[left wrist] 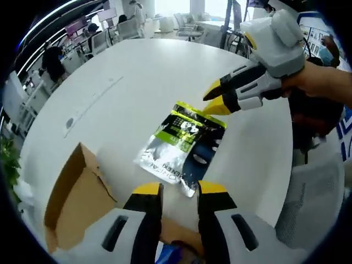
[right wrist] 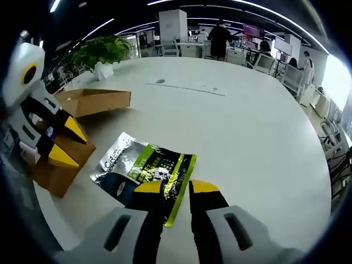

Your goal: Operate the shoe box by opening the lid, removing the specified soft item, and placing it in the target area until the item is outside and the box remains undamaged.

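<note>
A soft foil pouch [left wrist: 184, 143], silver, black and lime green, lies flat on the white round table [left wrist: 137, 82], outside the brown cardboard shoe box [left wrist: 77, 198]. The box stands open at the table's edge with its lid [right wrist: 93, 102] folded back. My left gripper [left wrist: 180, 190] is open just short of the pouch's near corner, nothing between its fingers; in the right gripper view it [right wrist: 63, 143] hovers over the box [right wrist: 55, 170]. My right gripper [right wrist: 176, 187] is open over the green end of the pouch [right wrist: 146, 165]. From the left gripper view, its [left wrist: 217, 100] yellow fingertips hang at the pouch's far edge.
Something blue [left wrist: 173, 253] shows inside the box below my left jaws. A potted plant [right wrist: 102, 52] stands past the table's far left. Office chairs [left wrist: 190, 25], desks and people [right wrist: 220, 38] surround the table. A hand [left wrist: 316, 80] holds the right gripper.
</note>
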Tool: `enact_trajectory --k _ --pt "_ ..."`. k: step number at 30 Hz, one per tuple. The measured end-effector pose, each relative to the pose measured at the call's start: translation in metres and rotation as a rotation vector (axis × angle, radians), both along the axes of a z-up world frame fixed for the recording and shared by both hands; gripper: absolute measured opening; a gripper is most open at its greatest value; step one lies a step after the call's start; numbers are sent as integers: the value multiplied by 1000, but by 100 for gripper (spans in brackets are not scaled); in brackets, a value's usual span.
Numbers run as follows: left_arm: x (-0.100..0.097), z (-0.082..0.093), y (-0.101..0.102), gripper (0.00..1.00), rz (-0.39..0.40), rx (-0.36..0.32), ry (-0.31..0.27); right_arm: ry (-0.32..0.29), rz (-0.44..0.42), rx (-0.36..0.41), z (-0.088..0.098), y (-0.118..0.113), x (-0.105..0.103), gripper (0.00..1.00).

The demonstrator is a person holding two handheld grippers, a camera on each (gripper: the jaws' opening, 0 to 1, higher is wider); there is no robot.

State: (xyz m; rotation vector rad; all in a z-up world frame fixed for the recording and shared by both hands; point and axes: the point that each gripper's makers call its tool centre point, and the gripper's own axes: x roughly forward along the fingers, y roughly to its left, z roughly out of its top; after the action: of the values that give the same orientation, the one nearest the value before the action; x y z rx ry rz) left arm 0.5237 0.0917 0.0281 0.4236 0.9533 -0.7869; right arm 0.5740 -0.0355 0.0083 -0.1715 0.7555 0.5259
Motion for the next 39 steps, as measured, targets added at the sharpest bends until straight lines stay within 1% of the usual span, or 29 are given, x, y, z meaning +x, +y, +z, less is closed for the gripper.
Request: enact_trajectory --k 3,6,8,9,12,15,19,21,26,29,31,33,39 --pt "-3 9 8 25 15 -19 -22 -6 13 7 8 6 -6 19" --pt "-4 16 19 26 40 -38 -35 -19 50 1 15 14 -9 22" --pt "-7 19 25 26 59 -51 -35 -27 61 -3 22 17 -11 24" --pt "-7 22 26 25 66 -66 -44 -28 66 0 24 19 -11 24" --pt "-10 28 32 26 97 -88 -48 -27 80 17 34 27 -14 25" --pt "-16 32 37 27 115 -109 -47 -38 92 23 43 35 -17 26" --pt "-21 37 47 28 145 -133 -53 -45 109 43 53 48 -22 28" --pt "-25 39 54 29 165 -146 -53 -43 126 52 55 57 -26 29" --pt "-33 42 78 32 209 -155 -63 -29 140 73 56 74 -35 31" --pt "-37 44 95 33 252 -167 -70 -21 156 90 59 86 -40 33" --pt "-39 48 107 33 276 -175 -81 -18 178 96 60 95 -44 35" --pt "-40 50 115 33 293 -181 -89 -16 200 96 61 103 -46 38" --pt "-48 60 158 36 351 -165 -122 -9 247 107 66 124 -53 41"
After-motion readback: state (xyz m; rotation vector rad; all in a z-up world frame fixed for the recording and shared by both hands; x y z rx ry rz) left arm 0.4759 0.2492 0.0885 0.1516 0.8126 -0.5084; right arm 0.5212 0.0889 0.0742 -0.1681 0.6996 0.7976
